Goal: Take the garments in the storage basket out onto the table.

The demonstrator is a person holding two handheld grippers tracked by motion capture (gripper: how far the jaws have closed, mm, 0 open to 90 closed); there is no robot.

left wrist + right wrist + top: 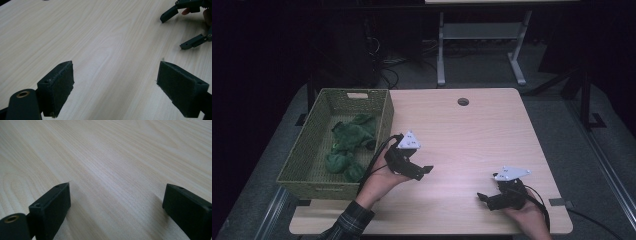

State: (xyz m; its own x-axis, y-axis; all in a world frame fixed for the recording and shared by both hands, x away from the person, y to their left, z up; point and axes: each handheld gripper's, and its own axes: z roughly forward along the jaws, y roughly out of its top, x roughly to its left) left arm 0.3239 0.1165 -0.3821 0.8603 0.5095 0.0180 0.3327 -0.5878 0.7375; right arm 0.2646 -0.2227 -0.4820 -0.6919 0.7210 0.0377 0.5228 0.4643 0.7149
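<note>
My left gripper (421, 172) hovers over the wooden table (472, 130) just right of a woven green basket (307, 160), its jaws wide open with bare wood between them (115, 82). My right gripper (484, 199) rests near the table's front right, also open over bare wood (116, 202). In the left gripper view the right gripper (183, 30) lies at the top right, jaws apart. Green plush toys (349, 145) lie inside the basket.
The basket stands along the table's left edge. A round cable hole (463, 101) sits near the far edge. Behind the table stands a white desk frame (482, 35) on a grey floor.
</note>
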